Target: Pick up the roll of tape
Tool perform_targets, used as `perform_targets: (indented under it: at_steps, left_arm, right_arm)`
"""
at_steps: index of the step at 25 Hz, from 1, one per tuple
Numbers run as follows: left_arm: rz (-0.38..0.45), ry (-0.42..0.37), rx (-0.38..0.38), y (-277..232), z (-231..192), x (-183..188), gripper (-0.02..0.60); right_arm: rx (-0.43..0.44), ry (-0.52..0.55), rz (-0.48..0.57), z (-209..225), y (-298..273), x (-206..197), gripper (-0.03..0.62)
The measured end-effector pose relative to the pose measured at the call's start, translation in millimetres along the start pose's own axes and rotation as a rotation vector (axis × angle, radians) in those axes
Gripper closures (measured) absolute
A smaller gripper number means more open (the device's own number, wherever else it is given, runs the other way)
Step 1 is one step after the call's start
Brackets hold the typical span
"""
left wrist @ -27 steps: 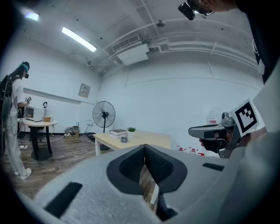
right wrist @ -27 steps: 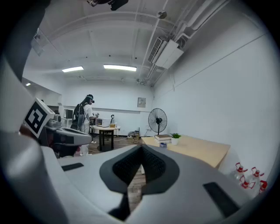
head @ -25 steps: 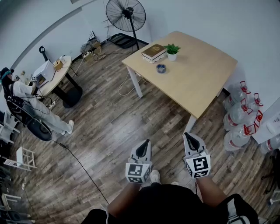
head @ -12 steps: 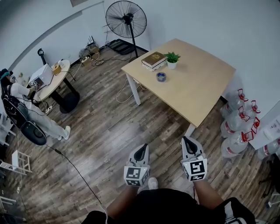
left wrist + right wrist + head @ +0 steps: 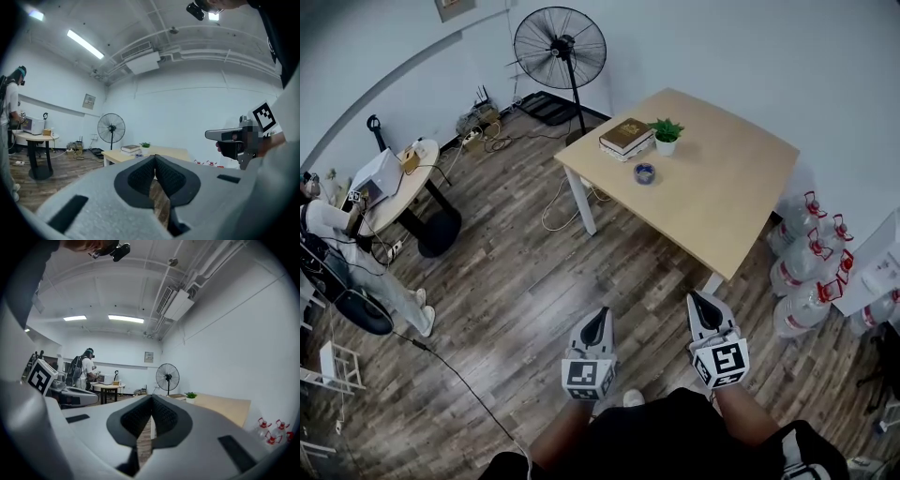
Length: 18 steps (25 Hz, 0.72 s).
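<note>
Your left tool (image 5: 597,316) and right tool (image 5: 701,300) are both closed tight with nothing between the jaws, and you hold them level, side by side, pointing toward the table (image 5: 727,192). The roll of tape (image 5: 645,172) lies flat on the table, well ahead of both tools and roughly in line with the gap between them, just beside the potted plant (image 5: 666,132) and the book (image 5: 624,136). It looks far out of reach, so shut jaws cost nothing now. You will likely need to open one tool before closing in.
</note>
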State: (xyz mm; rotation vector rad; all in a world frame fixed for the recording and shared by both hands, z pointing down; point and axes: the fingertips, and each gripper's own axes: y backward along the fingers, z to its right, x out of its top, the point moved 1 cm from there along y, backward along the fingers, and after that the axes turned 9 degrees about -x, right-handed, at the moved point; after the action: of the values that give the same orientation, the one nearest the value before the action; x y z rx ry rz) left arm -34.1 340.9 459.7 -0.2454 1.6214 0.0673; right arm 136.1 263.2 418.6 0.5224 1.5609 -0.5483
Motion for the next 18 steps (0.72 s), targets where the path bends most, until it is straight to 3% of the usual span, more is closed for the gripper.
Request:
perform_targets:
  at_steps: [7,11,16,18]
  left_arm:
    - [0.019,0.003,-0.027,-21,-30,7,0.567]
    - [0.020,-0.009,-0.038,-39,-40,6,0.346]
    - [0.048,-0.018,-0.066,-76,-50,12,0.132]
    - [0.059,-0.012,-0.090,-94,-54,17,0.081]
  right_arm:
    - [0.003,0.037,0.017,-11,-32,10,0.600]
    - [-0.012,0.048,0.008,-4,-54,5,0.600]
    - [-0.004,0.009,-0.003,10,-89,1,0.600]
    - [0.008,0.003,-0.001,14,-107,3,0.600]
